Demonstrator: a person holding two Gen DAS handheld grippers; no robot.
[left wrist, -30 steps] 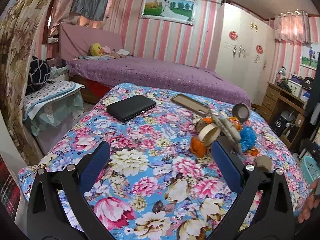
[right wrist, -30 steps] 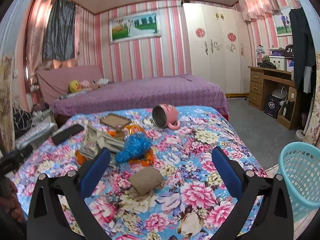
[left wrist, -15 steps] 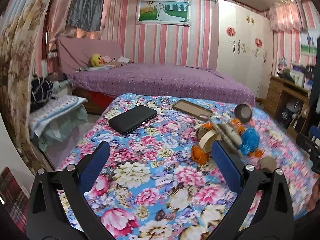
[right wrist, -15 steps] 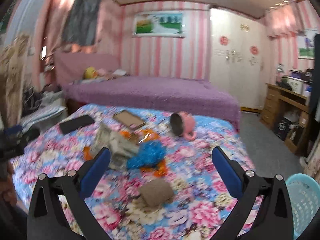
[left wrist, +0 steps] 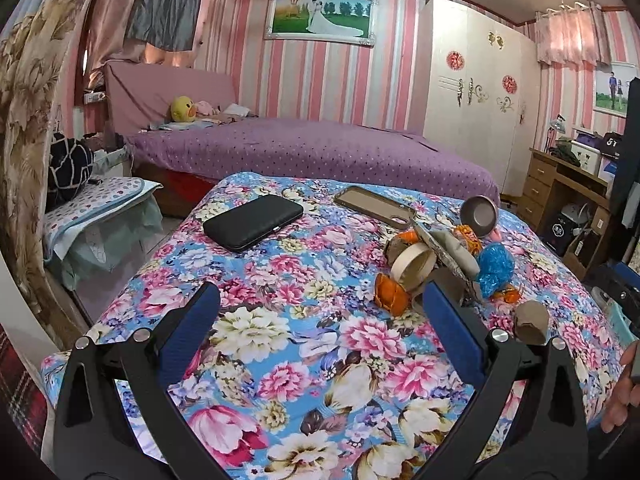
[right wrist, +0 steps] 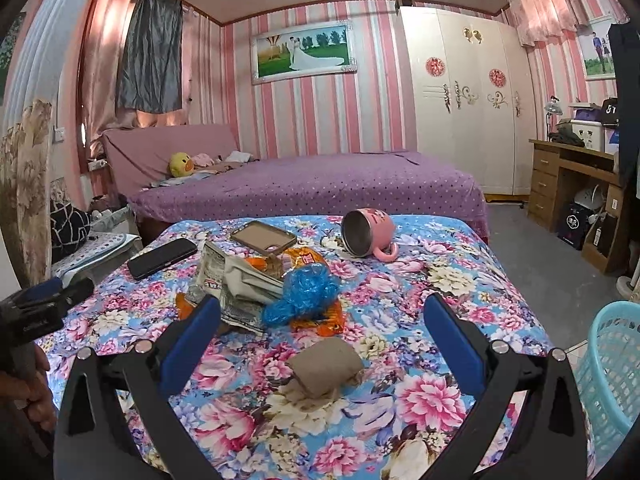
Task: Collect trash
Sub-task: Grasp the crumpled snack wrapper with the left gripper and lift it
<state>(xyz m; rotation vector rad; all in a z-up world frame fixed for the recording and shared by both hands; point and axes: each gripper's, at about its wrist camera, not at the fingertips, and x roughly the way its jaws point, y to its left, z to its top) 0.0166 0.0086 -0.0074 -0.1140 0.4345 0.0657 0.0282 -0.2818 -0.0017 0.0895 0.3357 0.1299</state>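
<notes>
Both grippers' fingers wide open, empty; pink mug (right wrist: 370, 233) & phone case (right wrist: 264, 237) behind trash pile (right wrist: 272, 284).

Pink mug (right wrist: 370, 232) (on its side), black case (left wrist: 253, 222), phone (left wrist: 375, 207).

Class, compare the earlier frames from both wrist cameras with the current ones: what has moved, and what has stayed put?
Only the cameras shifted slightly. The right gripper wandered and now frames the crumpled brown paper; the left gripper drifted a little. Neither took hold of anything; both stay open. The trash pile, pink mug, black case and blue basket lie unchanged.
</notes>
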